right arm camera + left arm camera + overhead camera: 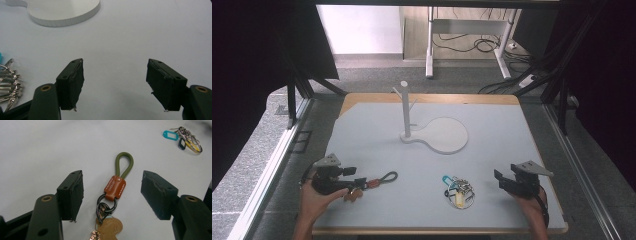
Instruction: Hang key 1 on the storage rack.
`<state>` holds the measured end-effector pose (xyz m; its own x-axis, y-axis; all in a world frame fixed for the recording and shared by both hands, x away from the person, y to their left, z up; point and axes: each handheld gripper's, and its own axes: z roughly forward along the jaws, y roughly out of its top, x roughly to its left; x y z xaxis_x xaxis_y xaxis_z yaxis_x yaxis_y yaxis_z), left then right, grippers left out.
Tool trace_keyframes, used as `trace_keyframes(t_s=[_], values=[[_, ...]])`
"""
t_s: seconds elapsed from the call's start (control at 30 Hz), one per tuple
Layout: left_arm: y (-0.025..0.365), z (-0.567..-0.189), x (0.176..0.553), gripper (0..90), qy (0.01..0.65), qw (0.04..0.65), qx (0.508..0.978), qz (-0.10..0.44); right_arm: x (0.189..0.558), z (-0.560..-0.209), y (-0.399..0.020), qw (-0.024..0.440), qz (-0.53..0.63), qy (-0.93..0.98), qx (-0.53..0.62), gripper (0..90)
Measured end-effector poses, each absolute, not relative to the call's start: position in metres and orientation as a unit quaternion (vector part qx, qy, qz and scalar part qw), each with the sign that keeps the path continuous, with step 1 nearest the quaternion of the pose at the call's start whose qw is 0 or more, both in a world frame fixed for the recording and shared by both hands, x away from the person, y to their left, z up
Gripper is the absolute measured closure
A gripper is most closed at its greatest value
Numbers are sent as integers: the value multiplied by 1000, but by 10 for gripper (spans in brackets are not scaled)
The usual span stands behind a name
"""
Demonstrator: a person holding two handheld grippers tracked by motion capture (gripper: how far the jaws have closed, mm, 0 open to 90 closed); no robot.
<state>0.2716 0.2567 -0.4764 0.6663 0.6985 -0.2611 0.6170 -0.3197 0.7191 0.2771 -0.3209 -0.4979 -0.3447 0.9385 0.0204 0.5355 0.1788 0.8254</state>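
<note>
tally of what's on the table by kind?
Key bunches: 2, the green-loop keychain and the ring of tagged keys
White peg stand on its base: 1
Handheld tools: 2, the left tool and the right tool, both open
Total: 5

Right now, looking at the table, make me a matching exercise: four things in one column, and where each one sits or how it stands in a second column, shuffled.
Things:
1. keychain with the green cord loop
2. bunch of keys with coloured tags
3. white peg stand
4. right gripper

Places or states:
A. upright at the far middle of the table
B. lying flat between the open jaws of the left gripper
C. open over bare table, nothing between its jaws
D. lying near the front edge, just left of the right gripper

Pairs: 1-B, 2-D, 3-A, 4-C
</note>
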Motion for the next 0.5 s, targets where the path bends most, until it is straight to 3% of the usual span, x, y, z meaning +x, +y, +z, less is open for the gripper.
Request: trace_keyframes(t_s=[0.5], values=[[259, -466, 274, 362, 400, 424, 812, 29, 276, -496, -334, 235, 424, 723, 492, 325]])
